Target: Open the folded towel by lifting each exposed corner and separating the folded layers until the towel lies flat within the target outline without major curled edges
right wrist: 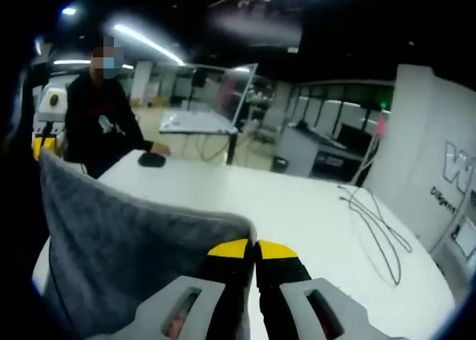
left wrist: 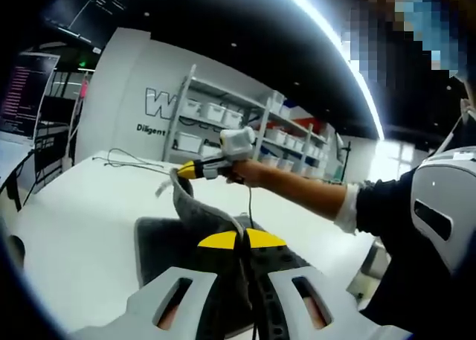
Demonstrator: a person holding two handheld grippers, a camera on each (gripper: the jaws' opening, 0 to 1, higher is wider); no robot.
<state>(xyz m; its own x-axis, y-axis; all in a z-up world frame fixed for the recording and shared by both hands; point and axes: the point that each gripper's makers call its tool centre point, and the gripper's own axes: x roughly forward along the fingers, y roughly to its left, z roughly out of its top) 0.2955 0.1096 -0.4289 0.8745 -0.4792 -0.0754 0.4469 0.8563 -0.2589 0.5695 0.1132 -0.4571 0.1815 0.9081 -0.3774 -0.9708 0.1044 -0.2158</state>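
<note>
The left gripper [left wrist: 242,240] is clenched on the grey towel [left wrist: 195,206], which drapes up from the white tabletop [left wrist: 82,213]. The right gripper [right wrist: 255,249] is clamped on another edge of the towel, held taut off the tabletop. Far behind, cables [right wrist: 375,225] lie loose on the tabletop; beyond them stand shelves [left wrist: 223,124] holding white bins.

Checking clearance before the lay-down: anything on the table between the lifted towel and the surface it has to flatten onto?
Nothing visible. The grey towel hangs from both grippers over bare white table; the loose cable lies well off to the side.
</note>
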